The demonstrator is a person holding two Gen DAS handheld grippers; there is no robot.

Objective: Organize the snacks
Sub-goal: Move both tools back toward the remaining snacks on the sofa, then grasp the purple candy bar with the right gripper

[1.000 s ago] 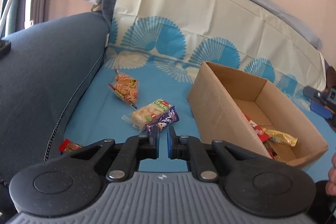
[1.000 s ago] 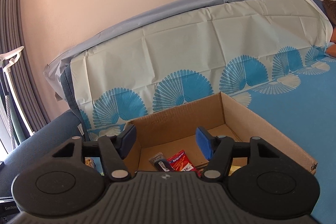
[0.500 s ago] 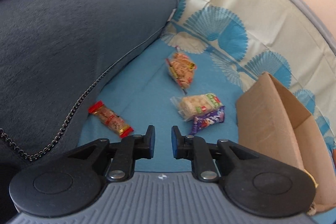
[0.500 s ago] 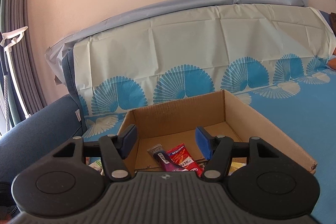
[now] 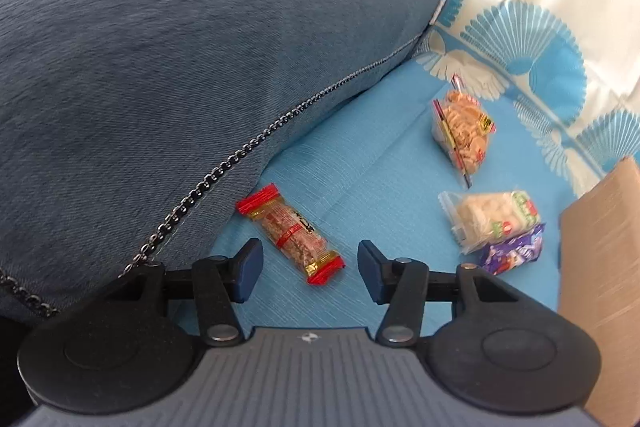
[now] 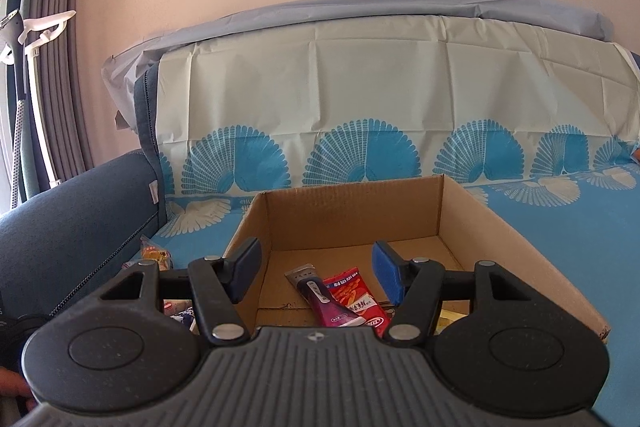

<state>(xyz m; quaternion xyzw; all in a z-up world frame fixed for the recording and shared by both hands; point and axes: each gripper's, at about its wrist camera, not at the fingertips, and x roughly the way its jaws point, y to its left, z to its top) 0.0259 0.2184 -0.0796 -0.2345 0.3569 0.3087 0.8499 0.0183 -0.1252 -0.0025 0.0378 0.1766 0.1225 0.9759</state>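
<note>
In the left wrist view a red-ended snack bar (image 5: 291, 233) lies on the blue cloth, close to my left gripper (image 5: 310, 269). Its jaws are opening; the bar's near end lies between the fingertips with the pads clear of it. Further off lie a clear bag of orange crackers (image 5: 462, 129), a white rice-cracker pack (image 5: 490, 219) and a purple packet (image 5: 512, 259). In the right wrist view my right gripper (image 6: 316, 273) hangs open and empty over the near end of the cardboard box (image 6: 504, 227), which holds a purple packet (image 6: 320, 297) and a red packet (image 6: 354, 293).
A big dark blue cushion (image 5: 180, 67) with a zip borders the snacks on the left. The box's side wall (image 5: 600, 267) stands at the right edge of the left wrist view. A patterned cloth (image 6: 360, 107) covers the backrest, and curtains (image 6: 52, 67) hang at far left.
My left gripper has swung left and dipped down, from the box towards the red-ended bar, and its jaws have gone from shut to wide apart. The right gripper has barely shifted over the box.
</note>
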